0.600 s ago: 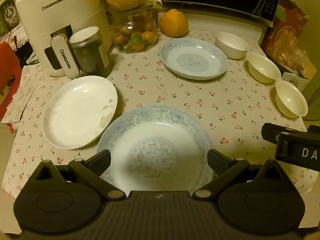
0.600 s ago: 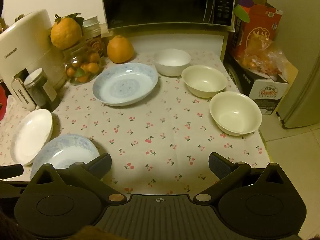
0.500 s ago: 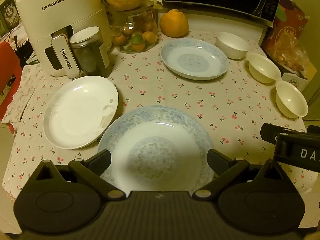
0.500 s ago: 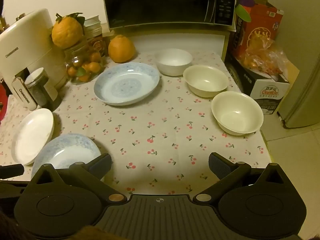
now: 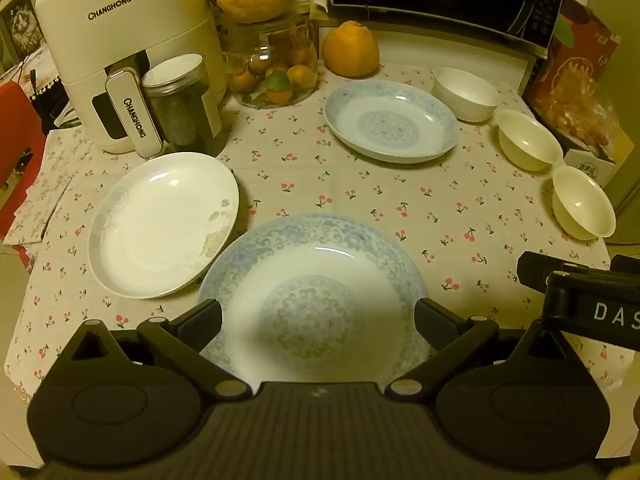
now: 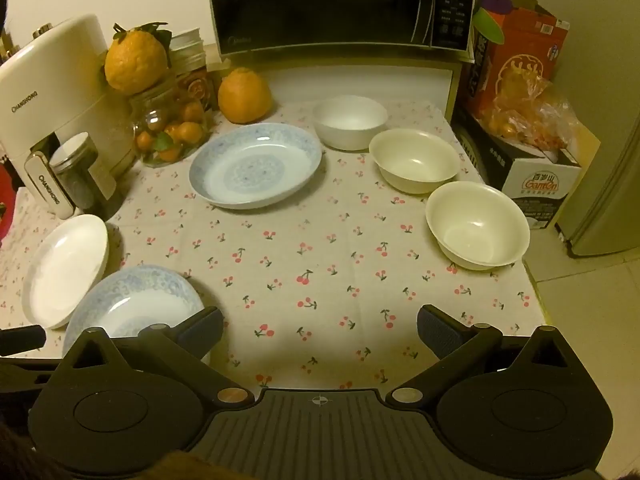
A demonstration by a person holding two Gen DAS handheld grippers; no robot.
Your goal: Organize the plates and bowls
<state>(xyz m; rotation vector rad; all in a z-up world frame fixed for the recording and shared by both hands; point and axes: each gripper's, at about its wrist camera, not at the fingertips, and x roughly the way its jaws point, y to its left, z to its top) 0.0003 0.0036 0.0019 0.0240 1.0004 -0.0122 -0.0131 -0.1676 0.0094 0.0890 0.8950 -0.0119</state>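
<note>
Little has shifted since earlier: the left gripper (image 5: 318, 316), jaws wide apart, hovers over the round blue-patterned porcelain plate (image 5: 312, 300) at lower centre. The right gripper (image 6: 320, 330), equally spread, holds nothing. Closing carelessly could perhaps skid that plate into the neighbouring plain white plate (image 5: 160, 220).

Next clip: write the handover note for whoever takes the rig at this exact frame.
Left claw: open, empty, hovering over the near blue-patterned plate.
Right claw: open, empty, above bare tablecloth.
Plates: white plate beside the near blue one; far blue-patterned plate near the orange.
Bowls: white bowl and two cream bowls in a row down the right side.
Done: nothing stacked.
Left: probably gather the plates into one stack and nest the bowls.
</note>
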